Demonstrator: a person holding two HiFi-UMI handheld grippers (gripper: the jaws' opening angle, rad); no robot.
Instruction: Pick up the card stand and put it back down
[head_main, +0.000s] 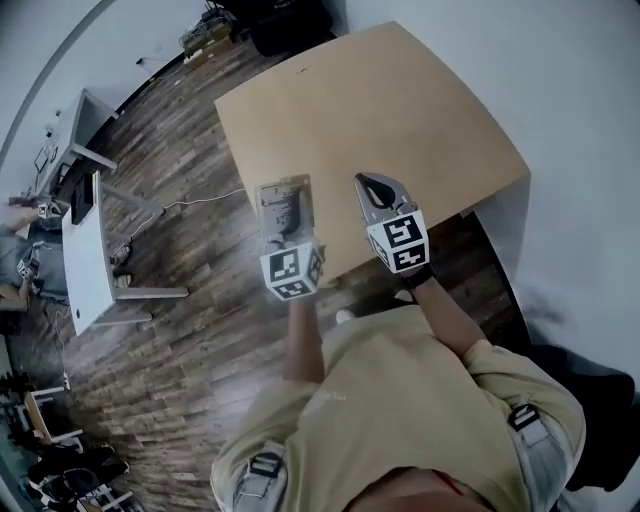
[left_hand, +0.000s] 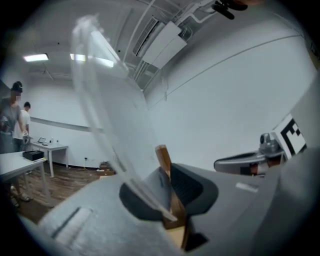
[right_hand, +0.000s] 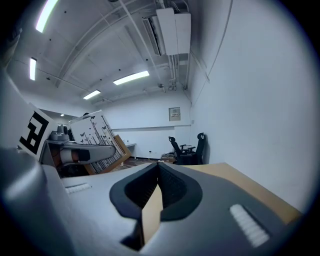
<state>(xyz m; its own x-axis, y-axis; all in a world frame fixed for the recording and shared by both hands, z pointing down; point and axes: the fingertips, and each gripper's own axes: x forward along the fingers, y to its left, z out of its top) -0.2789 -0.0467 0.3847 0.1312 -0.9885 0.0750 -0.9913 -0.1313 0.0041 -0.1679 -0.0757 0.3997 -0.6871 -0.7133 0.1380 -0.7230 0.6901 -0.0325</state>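
Note:
The card stand (head_main: 284, 200), a clear sheet in a wooden base, is tilted over the near left edge of the wooden table (head_main: 400, 110). My left gripper (head_main: 283, 218) is shut on it. In the left gripper view the pads (left_hand: 187, 186) press on the wooden base (left_hand: 164, 159), and the clear sheet (left_hand: 115, 120) rises up and to the left. My right gripper (head_main: 372, 186) hovers just to its right, shut and empty. In the right gripper view its jaws (right_hand: 159, 170) meet with nothing between them, and the card stand (right_hand: 95, 132) shows at the left, leaning.
A white desk (head_main: 85, 250) stands on the wooden floor at the left, with a person beside it. Two people (left_hand: 15, 120) stand by a white table in the distance. Black office chairs (right_hand: 187, 147) sit past the table's far end. A white wall runs along the right.

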